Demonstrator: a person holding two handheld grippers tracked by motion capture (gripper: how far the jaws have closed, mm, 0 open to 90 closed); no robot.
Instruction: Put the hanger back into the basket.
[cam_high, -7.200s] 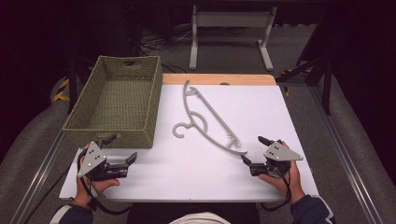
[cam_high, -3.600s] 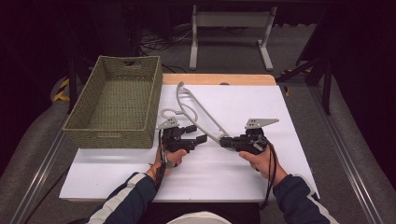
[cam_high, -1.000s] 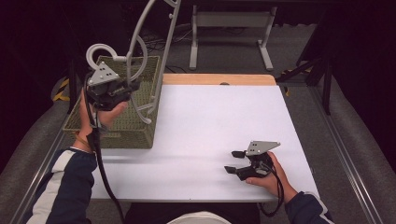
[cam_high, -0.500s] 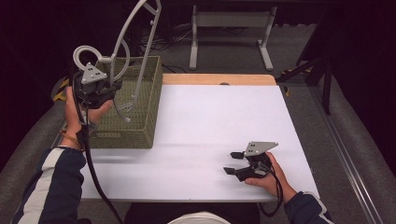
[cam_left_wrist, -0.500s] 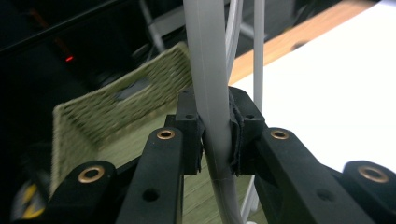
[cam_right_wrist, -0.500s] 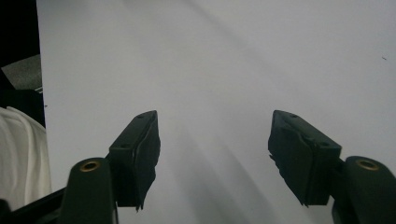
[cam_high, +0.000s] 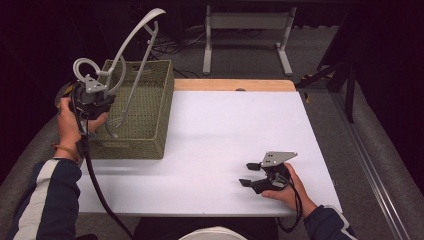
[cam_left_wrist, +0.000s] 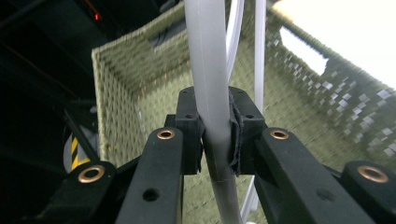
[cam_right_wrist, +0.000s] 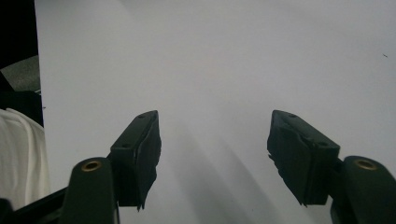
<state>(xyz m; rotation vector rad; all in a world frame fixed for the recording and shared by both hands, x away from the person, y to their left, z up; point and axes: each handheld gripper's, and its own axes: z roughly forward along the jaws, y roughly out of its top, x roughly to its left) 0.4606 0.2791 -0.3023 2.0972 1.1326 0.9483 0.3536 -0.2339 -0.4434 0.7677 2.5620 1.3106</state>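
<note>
We find no brand, label or readable writing on anything. Our left gripper (cam_high: 100, 102) has its jaws closed tight on the white plastic clothes hanger (cam_high: 131, 47), which stands tilted over the green woven basket (cam_high: 150, 135) at the table's (cam_high: 225, 130) left side. The hanger's lower end is inside the basket, and the rim partly hides it. Our right gripper (cam_high: 248, 174) rests wide open on the white table, holding nothing.
</note>
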